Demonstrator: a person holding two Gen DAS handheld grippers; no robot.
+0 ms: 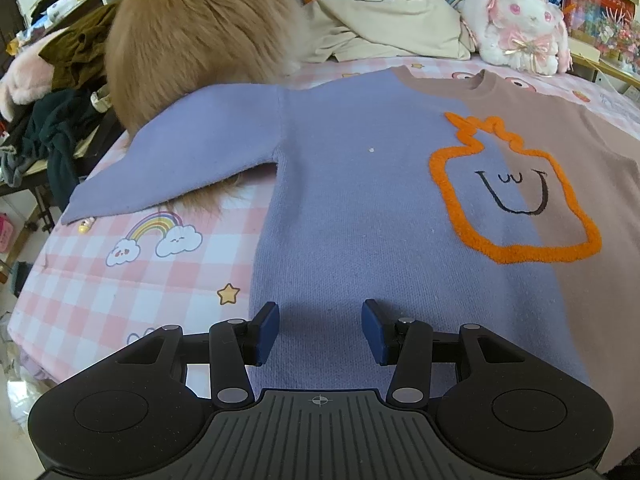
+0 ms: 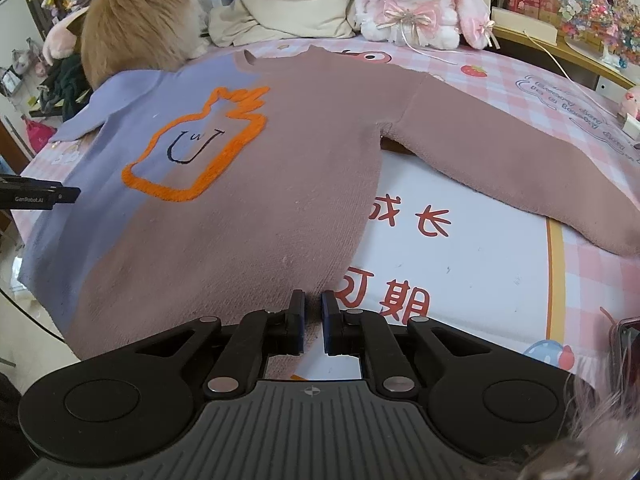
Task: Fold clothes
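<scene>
Lying flat and unfolded on the checked bedspread (image 1: 120,304), the sweater (image 1: 360,220) awaits its first fold, left gripper (image 1: 320,330) spread wide over the hem, right gripper (image 2: 313,322) nearly closed, apparently grasping nothing.

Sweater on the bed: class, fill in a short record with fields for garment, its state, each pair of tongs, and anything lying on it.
garment: sweater, purple and brown halves, orange outlined face design
state: spread flat, front up, both sleeves out, unfolded
surface: pink checked bed cover
left tongs: open, over the purple hem
right tongs: nearly closed, gap visible, at the brown hem corner
on garment: furry cat at the purple shoulder
</scene>
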